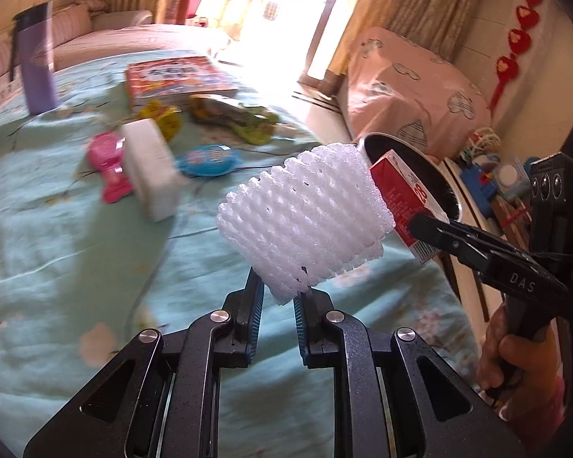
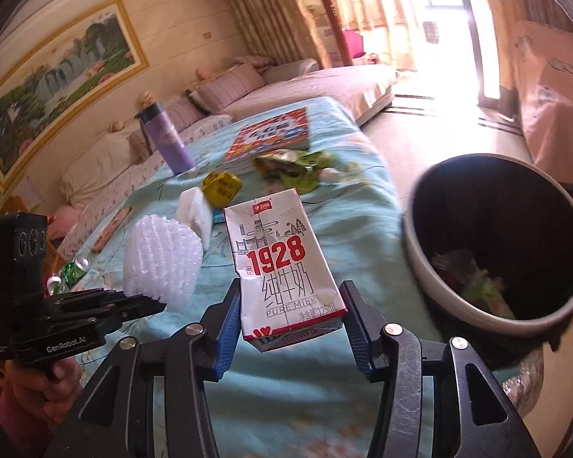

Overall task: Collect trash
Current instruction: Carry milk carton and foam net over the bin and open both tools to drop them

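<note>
- Getting the milk carton (image 2: 282, 267), loosely cradled in the half-open right gripper (image 2: 290, 328), over the bin (image 2: 439, 290) is needed first.
- Foam net (image 1: 305, 217), pinched by the closed left gripper (image 1: 279, 305), is best dropped after.

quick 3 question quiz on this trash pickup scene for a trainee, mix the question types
1. True or false: the left claw holds the foam net.
2. What does the right claw grip? A) purple bottle B) milk carton C) book
3. Fill in: the bin already holds some ____.

Key: 1 true. 2 B. 3 trash; crumpled wrappers lie at its bottom, and the bin stands right of the carton in the right wrist view.
</note>
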`<action>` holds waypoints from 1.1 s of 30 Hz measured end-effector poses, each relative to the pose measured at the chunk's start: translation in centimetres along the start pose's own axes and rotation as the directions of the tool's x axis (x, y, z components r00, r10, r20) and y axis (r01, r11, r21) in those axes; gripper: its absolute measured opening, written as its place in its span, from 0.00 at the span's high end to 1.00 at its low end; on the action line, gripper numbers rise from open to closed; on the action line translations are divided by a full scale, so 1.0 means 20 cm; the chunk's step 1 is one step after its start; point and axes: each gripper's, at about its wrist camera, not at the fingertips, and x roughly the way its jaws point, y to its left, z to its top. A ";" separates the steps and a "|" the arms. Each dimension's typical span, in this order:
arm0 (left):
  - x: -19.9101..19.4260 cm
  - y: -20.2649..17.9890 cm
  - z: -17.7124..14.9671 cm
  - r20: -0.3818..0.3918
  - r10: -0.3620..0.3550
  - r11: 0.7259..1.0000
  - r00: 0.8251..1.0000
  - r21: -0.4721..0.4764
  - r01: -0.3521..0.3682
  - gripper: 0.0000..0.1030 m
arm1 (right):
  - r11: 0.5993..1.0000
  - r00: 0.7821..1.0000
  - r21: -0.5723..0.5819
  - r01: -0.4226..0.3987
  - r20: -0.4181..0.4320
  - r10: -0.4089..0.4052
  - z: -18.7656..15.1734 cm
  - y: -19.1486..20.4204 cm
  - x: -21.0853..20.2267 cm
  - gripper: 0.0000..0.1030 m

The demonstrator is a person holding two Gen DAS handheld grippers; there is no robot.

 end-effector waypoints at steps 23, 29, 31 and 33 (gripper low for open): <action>0.26 -0.49 0.24 -0.045 -0.044 0.986 0.998 0.161 0.051 0.86 | 0.979 0.984 0.158 0.131 0.097 -0.147 0.02 -0.42 -0.26 0.51; 0.34 -0.57 0.31 -0.061 -0.043 0.981 0.997 0.186 0.054 0.86 | 0.972 0.979 0.175 0.159 0.098 -0.177 0.05 -0.50 -0.27 0.51; 0.38 -0.60 0.33 -0.069 -0.040 0.979 0.997 0.196 0.053 0.86 | 0.969 0.977 0.180 0.167 0.099 -0.186 0.06 -0.52 -0.27 0.51; 0.41 -0.62 0.35 -0.077 -0.039 0.978 0.996 0.202 0.054 0.86 | 0.967 0.976 0.187 0.173 0.099 -0.194 0.07 -0.55 -0.27 0.51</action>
